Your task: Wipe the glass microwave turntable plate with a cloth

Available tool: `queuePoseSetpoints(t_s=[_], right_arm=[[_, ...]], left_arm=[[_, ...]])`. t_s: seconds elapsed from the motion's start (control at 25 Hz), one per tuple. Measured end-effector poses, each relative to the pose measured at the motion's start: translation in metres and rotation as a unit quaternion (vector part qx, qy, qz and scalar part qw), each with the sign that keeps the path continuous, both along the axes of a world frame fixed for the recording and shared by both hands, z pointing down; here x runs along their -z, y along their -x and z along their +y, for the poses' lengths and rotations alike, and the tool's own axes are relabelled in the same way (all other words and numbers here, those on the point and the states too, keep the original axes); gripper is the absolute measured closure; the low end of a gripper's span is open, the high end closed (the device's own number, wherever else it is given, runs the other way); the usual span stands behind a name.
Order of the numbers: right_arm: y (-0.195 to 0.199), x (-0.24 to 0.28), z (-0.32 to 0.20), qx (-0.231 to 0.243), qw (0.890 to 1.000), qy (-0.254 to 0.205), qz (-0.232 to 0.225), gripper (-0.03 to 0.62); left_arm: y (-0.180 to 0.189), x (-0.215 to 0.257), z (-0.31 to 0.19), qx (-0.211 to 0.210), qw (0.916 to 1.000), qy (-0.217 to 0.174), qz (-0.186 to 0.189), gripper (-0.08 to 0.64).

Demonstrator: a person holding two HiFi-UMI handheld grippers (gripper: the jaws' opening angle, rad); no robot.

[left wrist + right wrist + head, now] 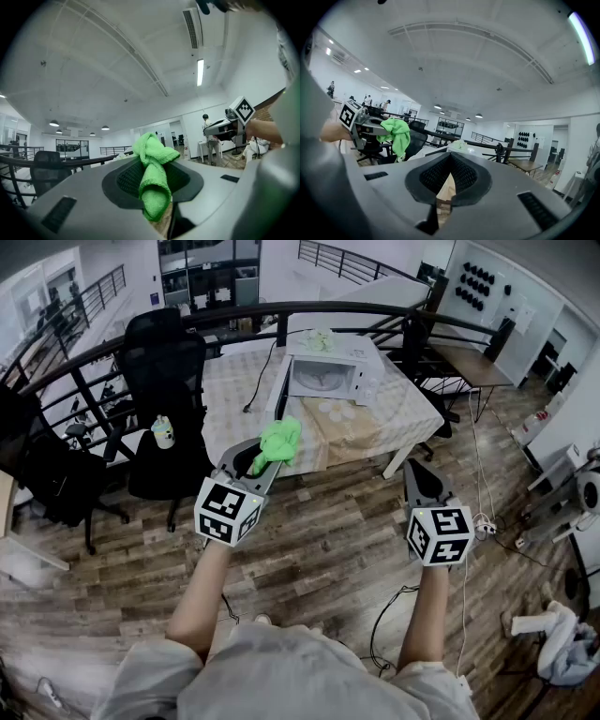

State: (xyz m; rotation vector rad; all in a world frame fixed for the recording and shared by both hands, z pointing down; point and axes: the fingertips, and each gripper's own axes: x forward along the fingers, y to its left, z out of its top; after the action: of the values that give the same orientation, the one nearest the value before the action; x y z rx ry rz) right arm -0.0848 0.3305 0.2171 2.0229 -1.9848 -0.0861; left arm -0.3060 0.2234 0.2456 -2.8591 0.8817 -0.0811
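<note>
A white microwave stands on a table with a checked cover, its door swung open to the left. A round pale plate shows inside the cavity, and faint round shapes lie on the table in front. My left gripper is shut on a bright green cloth that hangs out of its jaws, held in the air short of the table. My right gripper is shut and holds nothing, level with the left one. Both are over the wooden floor.
A black office chair with a small cup on its seat stands left of the table. A curved black railing runs behind. Something pale green lies on the microwave. Cables and a white cloth lie on the floor at right.
</note>
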Motion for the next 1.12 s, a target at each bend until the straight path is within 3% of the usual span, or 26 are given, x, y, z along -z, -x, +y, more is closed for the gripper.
queuePoseSetpoints(t_s=[0.32,0.72,0.96,1.12], right_arm=[[-0.039,-0.007,0.003,0.008,1.000,-0.021,-0.003,0.578],[-0.086,-0.019,-0.006,0.088,0.996,-0.014,-0.032,0.580],[-0.119,-0.033,-0.049,0.088,0.995,-0.010,-0.034,0.580],[-0.144,-0.043,-0.104,0.080,0.996,-0.002,-0.035,0.580]], left_arm=[[-0.045,-0.001,0.011,0.000,0.9998,-0.011,-0.013,0.437],[-0.106,-0.015,0.018,0.029,0.9994,-0.008,-0.020,0.436],[-0.139,-0.028,-0.028,0.034,0.9992,0.002,-0.019,0.436],[-0.161,-0.042,-0.090,0.035,0.9992,0.010,-0.014,0.436]])
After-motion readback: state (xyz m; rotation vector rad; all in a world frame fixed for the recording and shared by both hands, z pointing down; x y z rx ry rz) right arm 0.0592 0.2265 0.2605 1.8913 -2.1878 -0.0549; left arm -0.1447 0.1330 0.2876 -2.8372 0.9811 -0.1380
